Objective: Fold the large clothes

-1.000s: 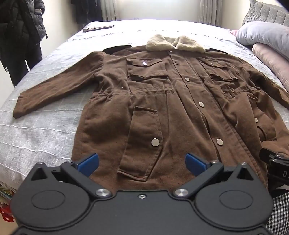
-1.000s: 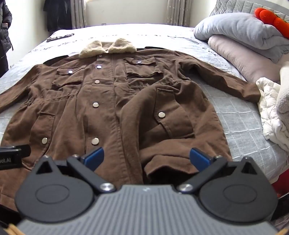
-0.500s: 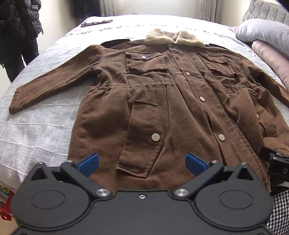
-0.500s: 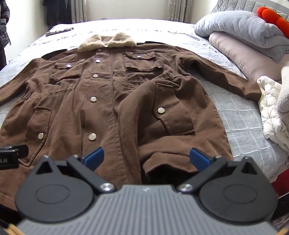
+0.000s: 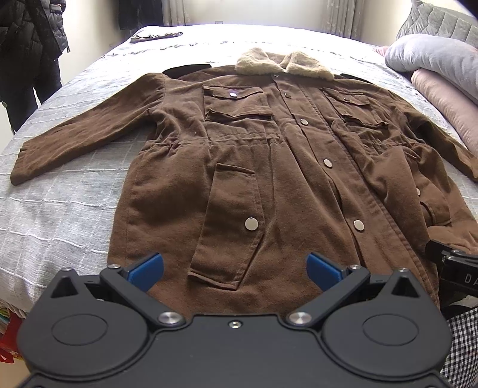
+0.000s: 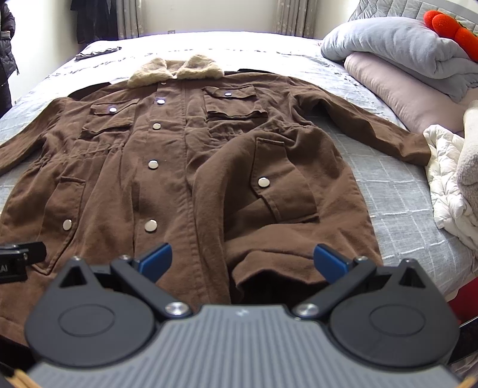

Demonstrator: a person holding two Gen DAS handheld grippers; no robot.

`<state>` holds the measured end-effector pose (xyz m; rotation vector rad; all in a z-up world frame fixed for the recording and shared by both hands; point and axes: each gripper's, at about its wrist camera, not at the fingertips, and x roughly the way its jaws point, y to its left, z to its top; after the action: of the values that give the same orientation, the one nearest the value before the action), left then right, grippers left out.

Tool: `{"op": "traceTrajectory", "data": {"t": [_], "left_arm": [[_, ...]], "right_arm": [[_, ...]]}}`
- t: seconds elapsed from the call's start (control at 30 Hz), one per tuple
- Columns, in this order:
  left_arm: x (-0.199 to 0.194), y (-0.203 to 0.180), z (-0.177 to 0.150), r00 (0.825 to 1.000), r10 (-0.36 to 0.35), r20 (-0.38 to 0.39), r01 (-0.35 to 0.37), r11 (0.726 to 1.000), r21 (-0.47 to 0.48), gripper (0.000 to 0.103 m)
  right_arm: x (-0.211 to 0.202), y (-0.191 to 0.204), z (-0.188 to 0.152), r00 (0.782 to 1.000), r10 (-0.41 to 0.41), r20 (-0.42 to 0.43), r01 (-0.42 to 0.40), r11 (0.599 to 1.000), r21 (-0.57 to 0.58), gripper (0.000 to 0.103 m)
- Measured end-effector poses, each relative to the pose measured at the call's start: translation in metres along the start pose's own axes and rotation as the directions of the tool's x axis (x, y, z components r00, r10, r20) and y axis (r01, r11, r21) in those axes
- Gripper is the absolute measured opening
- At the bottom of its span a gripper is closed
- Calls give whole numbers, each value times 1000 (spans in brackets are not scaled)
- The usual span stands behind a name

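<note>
A long brown coat with a cream fleece collar lies face up and buttoned on a grey bed, sleeves spread to both sides. The same coat fills the right wrist view; its right front panel is rumpled and the hem there is lifted into a fold. My left gripper hovers open over the hem by the lower left pocket. Open too, my right gripper hangs above the lifted hem, nothing between its blue fingertips.
Grey and pink pillows are stacked at the bed's right side, with a white quilted blanket and a red plush toy. A person in a dark puffer jacket stands left of the bed. A small dark cloth lies at the far end.
Both grippers have moved slightly forward and tilted down over the coat's hem, so the coat sits a little nearer and higher in view. The coat itself has not moved.
</note>
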<state>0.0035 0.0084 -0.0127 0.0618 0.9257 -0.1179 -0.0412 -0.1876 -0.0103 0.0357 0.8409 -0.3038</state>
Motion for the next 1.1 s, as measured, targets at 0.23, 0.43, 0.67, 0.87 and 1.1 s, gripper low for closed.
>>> {"op": "traceTrajectory", "data": {"t": [0.23,0.43,0.67,0.87,1.1], "left_arm": [[-1,-1,1,1000,-8,1,8,1000,3,103],[-2,-1,1,1000,-10,3,10,1000,4,103],[-1,0,1,1000,-8,3,8,1000,3,103],[-1,1,1,1000,-9,2,9,1000,-1,103],[-1,4,0,1000,-6,-2,6,1000,-8,103]], "right_arm": [[-1,-1,0,1000,-2,-2,2,1000,0,103],[-1,-3,0,1000,-4,-4,4,1000,2,103],[0,-4,0,1000,-10,-7,10,1000,4,103],[-1,-5,1,1000,-17,-5,17,1000,6,103],[-1,-3,1,1000,-20,-5,20,1000,-5,103]]}}
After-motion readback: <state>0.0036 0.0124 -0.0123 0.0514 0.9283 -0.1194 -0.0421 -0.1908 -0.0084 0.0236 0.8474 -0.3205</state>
